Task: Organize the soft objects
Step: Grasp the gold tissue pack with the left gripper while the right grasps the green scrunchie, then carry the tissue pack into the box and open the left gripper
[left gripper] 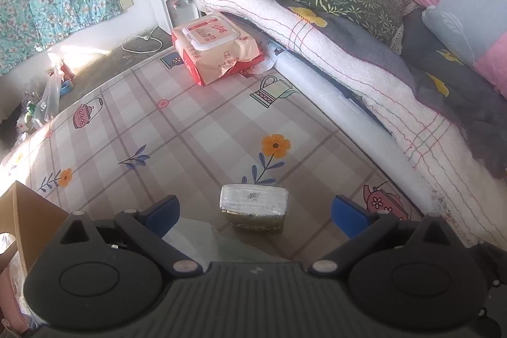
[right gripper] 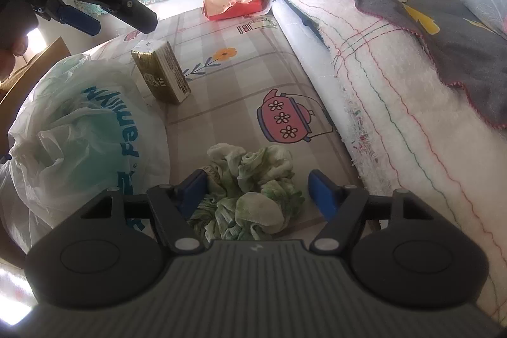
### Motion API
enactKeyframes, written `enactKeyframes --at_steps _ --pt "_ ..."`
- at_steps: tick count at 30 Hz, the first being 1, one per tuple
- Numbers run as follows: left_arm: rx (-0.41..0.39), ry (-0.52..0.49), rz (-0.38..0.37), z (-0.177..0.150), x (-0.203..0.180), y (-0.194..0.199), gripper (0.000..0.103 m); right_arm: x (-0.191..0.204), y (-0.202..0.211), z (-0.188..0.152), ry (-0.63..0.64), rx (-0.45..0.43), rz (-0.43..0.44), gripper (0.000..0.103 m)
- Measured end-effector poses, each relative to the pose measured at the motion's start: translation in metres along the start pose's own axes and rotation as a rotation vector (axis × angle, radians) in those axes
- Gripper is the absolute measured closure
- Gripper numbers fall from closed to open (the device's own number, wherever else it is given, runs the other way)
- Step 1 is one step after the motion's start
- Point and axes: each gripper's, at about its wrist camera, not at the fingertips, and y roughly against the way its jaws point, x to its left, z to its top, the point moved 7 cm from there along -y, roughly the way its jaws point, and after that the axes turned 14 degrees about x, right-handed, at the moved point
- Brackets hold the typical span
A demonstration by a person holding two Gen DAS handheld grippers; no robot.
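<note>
Between blue pads, crumpled green-white cloth point(right gripper: 253, 192)

L wrist cam looks steeply down along the bed, close above the small gold-and-white tissue pack point(left gripper: 254, 206). R wrist cam, nearer the bed's foot, faces the same way; both share that pack point(right gripper: 161, 75) and the checked sheet point(left gripper: 177, 129).
</note>
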Motion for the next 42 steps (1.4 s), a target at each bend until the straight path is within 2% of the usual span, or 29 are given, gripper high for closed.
enactKeyframes --at_steps 3,5,8,11,13,15,21,26,32,37,42 --pt "0.072 0.017 -0.002 0.005 0.000 -0.023 0.001 -0.008 0.001 0.001 -0.032 -0.007 0.017 0.056" --pt "0.104 0.043 -0.004 0.007 0.003 -0.033 0.003 -0.013 0.001 0.002 -0.050 -0.010 0.028 0.060" --pt "0.125 0.080 -0.017 0.007 0.006 -0.042 0.010 -0.015 0.001 0.001 -0.061 -0.012 0.035 0.063" --pt "0.146 0.110 -0.026 0.007 0.009 -0.048 0.026 -0.016 0.001 0.001 -0.074 -0.016 0.039 0.064" --pt "0.161 0.128 -0.033 0.006 0.010 -0.051 0.041 -0.018 0.001 0.001 -0.087 -0.019 0.046 0.066" --pt "0.155 0.137 -0.057 0.006 0.011 -0.050 0.048 -0.019 0.001 0.001 -0.100 -0.021 0.055 0.070" --pt "0.100 0.146 -0.074 0.007 0.010 -0.035 0.049 -0.021 0.000 0.003 -0.144 -0.025 0.093 0.080" --pt "0.030 0.165 -0.110 0.003 0.014 0.001 0.049 -0.021 0.006 0.003 -0.167 -0.043 0.103 0.086" --pt "-0.083 0.215 -0.190 -0.025 0.034 0.074 0.049 -0.024 0.018 0.001 -0.186 -0.065 0.109 0.091" --pt "-0.179 0.323 -0.241 -0.076 0.077 0.138 0.049 -0.025 0.029 0.002 -0.184 -0.095 0.107 0.092" --pt "-0.250 0.472 -0.190 -0.143 0.132 0.182 0.049 -0.029 0.042 0.005 -0.182 -0.127 0.098 0.092"
